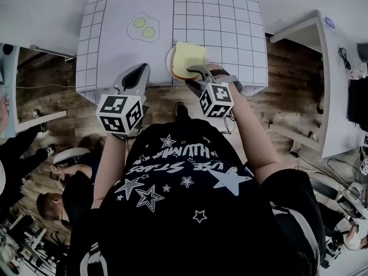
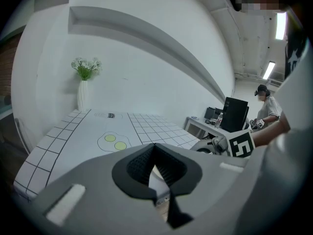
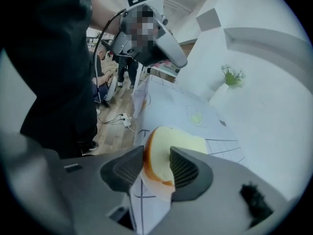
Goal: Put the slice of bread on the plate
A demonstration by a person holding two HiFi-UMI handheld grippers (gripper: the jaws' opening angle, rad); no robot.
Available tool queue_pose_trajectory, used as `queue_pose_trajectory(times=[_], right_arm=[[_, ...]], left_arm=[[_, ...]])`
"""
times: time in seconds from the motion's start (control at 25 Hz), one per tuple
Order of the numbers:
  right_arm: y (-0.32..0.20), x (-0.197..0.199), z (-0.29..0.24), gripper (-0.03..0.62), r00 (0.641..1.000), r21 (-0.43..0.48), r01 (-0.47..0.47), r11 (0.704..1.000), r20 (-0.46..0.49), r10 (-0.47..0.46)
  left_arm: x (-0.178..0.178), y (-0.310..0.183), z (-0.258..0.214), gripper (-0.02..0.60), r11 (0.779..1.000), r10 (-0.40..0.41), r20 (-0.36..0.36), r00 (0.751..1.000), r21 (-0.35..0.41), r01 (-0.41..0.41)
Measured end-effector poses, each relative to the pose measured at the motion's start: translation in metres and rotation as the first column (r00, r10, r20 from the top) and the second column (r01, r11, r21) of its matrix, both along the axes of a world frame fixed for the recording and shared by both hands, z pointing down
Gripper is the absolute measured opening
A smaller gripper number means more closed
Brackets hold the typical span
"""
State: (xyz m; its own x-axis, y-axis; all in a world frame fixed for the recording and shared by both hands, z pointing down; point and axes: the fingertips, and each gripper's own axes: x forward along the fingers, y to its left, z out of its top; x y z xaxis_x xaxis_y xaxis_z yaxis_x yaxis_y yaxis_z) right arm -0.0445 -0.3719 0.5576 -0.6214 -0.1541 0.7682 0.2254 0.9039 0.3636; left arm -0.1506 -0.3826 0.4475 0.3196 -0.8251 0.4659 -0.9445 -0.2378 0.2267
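A slice of bread (image 1: pixel 188 59) with a brown crust lies on a small white plate (image 1: pixel 170 62) at the near edge of the checked table. My right gripper (image 1: pixel 192 73) reaches down over its near side. In the right gripper view the bread (image 3: pixel 171 148) sits between the two dark pads of that gripper (image 3: pixel 156 168), which stand wide and do not squeeze it; the plate (image 3: pixel 157 194) shows beneath. My left gripper (image 1: pixel 140 71) hovers at the table edge left of the plate, jaws together and empty (image 2: pixel 155 168).
A fried-egg drawing (image 1: pixel 144 27) is printed on the tablecloth beyond the left gripper. A white vase with flowers (image 2: pixel 84 89) stands at the table's far end. A white desk (image 1: pixel 339 85) stands to the right, and people sit on the floor at the left (image 1: pixel 63 194).
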Motion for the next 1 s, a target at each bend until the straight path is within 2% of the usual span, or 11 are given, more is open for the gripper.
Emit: queue_pose_trajectory(times=[0.24,0.48,0.84,0.92,1.0], right_arm=[[0.005,0.000,0.002,0.169,1.000,0.032,-0.017,0.999,-0.012,0.017],[0.016,-0.001,-0.016,0.169,0.996,0.050,-0.081,0.995,0.033,0.080],[0.031,-0.022,-0.063,0.164,0.984,0.095,-0.172,0.980,0.063,0.167],[0.043,-0.021,-0.067,0.142,0.981,0.110,-0.186,0.976,0.072,0.179],[0.056,-0.020,-0.073,0.079,0.976,0.132,-0.206,0.970,0.091,0.195]], left_arm=[[-0.006,0.019,0.001,0.009,1.000,-0.017,-0.008,1.000,0.017,0.017],[-0.006,0.049,0.008,0.009,1.000,-0.007,-0.021,1.000,0.029,0.008],[-0.032,0.054,-0.026,0.009,0.996,0.062,-0.038,0.997,0.069,-0.059],[-0.030,0.066,-0.025,0.009,0.995,0.075,-0.044,0.996,0.075,-0.072],[-0.028,0.079,-0.024,0.009,0.993,0.090,-0.050,0.995,0.076,-0.086]])
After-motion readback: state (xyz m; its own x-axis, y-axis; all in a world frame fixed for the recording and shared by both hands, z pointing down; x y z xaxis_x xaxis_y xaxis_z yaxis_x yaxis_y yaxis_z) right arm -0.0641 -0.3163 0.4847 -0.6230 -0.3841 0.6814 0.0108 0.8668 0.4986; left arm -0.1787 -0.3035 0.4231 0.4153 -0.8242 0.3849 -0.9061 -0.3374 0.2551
